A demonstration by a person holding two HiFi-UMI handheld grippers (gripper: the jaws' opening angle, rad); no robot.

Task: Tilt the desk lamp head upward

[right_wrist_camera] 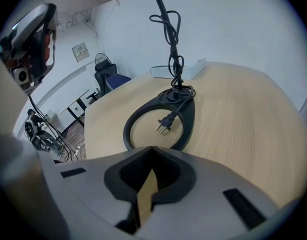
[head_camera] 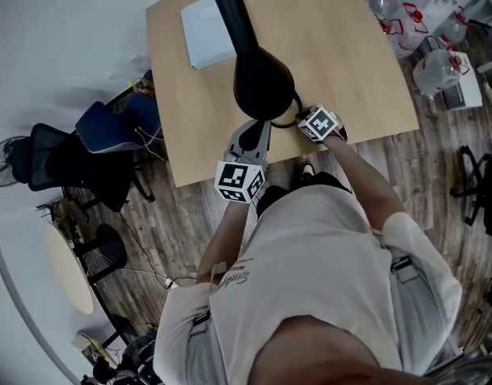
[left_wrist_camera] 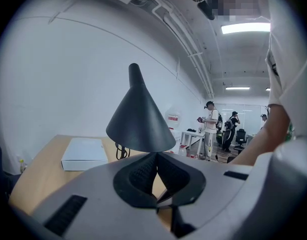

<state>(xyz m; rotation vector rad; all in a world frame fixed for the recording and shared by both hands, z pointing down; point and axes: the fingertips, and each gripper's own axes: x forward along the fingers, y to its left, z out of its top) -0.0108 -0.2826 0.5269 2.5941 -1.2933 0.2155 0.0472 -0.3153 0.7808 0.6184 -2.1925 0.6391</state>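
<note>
The black desk lamp stands on the wooden desk (head_camera: 350,62). Its cone head (head_camera: 262,83) hangs over the near half, and its arm (head_camera: 228,6) runs toward the far edge. In the left gripper view the cone head (left_wrist_camera: 138,119) points up, just beyond the jaws. My left gripper (left_wrist_camera: 156,155) is shut, tips right under the head's lower rim; whether they pinch it is hidden. My right gripper (right_wrist_camera: 152,149) is shut and empty, low over the desk before the lamp's ring base (right_wrist_camera: 127,129). The lamp's plug (right_wrist_camera: 163,125) lies inside the ring, and its cord (right_wrist_camera: 173,59) is bundled above.
A white box (head_camera: 207,32) lies on the far part of the desk. Office chairs (head_camera: 62,163) stand left of it, water bottles (head_camera: 438,62) at the right, a round table (head_camera: 70,267) near left. People (left_wrist_camera: 211,129) stand far back in the room.
</note>
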